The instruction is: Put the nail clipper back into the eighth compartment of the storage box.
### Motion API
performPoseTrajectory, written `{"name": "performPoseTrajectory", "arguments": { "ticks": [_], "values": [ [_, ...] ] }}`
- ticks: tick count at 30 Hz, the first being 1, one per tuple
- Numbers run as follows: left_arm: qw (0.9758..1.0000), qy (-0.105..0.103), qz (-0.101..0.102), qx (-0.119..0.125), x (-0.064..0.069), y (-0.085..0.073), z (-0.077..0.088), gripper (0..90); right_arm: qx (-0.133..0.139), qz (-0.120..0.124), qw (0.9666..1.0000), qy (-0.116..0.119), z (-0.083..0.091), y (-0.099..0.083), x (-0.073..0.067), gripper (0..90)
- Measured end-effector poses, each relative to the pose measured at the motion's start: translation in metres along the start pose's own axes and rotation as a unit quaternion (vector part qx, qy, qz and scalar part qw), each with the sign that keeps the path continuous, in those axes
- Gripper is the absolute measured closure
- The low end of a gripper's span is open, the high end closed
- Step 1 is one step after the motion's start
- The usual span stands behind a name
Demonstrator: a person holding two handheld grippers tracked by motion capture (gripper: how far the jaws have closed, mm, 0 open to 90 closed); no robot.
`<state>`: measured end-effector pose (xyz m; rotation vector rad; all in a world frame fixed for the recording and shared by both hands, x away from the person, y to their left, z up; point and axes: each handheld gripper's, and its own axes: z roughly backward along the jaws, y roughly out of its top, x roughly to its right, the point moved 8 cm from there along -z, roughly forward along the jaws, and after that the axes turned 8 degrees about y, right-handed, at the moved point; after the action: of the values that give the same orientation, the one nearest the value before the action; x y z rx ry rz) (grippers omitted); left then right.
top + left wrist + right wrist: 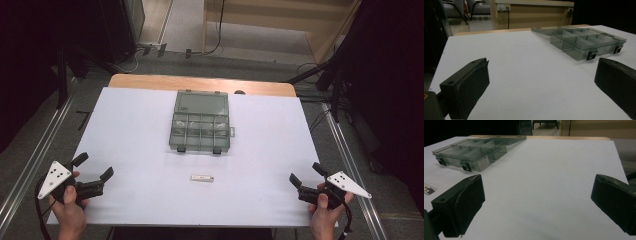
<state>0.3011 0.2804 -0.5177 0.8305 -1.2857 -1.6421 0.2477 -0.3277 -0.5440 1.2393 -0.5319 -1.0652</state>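
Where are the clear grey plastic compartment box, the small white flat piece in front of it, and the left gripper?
clear grey plastic compartment box [200, 131], high view, on its divided tray
small white flat piece [201, 178], high view, its middle
left gripper [94, 167], high view, midway between its open fingertips

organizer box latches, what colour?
Black: two latches on the near edge of the smoky translucent grey organizer box. Clearest in the left gripper view.
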Motion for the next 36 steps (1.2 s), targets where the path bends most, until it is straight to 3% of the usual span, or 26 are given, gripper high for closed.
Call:
{"name": "performPoseTrajectory", "arguments": {
  "ticks": [5,9,21,25,28,30,31,33,34,36],
  "values": [
    [1.0,-0.001,-0.007,-0.003,0.002,-0.001,-0.001,0.0,-0.005,-0.003,0.9999,0.016,-0.001,0.002,-0.001,0.0],
    [1.0,-0.002,0.0,0.002,0.001,0.0,0.001,0.0,-0.009,-0.002,0.9997,0.022,-0.001,0.004,-0.002,0.0],
    [0.9999,-0.007,0.005,0.01,0.001,0.001,0.003,0.0,-0.028,0.028,0.9967,0.071,-0.021,0.029,-0.028,0.0],
    [1.0,-0.007,0.001,0.006,0.002,0.0,0.003,0.0,-0.041,0.043,0.9939,0.093,-0.029,0.037,-0.039,0.5],
    [1.0,-0.007,-0.004,0.002,0.003,-0.001,0.001,0.0,-0.055,0.055,0.9903,0.115,-0.037,0.043,-0.048,6.2],
    [1.0,-0.007,-0.004,0.002,0.003,-0.001,0.001,0.0,-0.056,0.057,0.9897,0.119,-0.039,0.044,-0.05,7.7],
    [1.0,-0.007,-0.002,0.003,0.003,-0.001,0.001,0.0,-0.068,0.064,0.9872,0.13,-0.044,0.047,-0.056,8.7],
    [1.0,-0.007,-0.002,0.002,0.003,-0.001,0.001,0.0,-0.071,0.068,0.9864,0.131,-0.046,0.048,-0.058,8.7],
    [1.0,-0.007,-0.002,0.001,0.003,-0.001,0.001,0.0,-0.081,0.075,0.9836,0.143,-0.052,0.051,-0.065,8.7],
    [1.0,-0.006,-0.003,0.001,0.003,-0.001,0.001,0.0,-0.088,0.079,0.9818,0.149,-0.056,0.053,-0.068,8.6]
  ]
}}
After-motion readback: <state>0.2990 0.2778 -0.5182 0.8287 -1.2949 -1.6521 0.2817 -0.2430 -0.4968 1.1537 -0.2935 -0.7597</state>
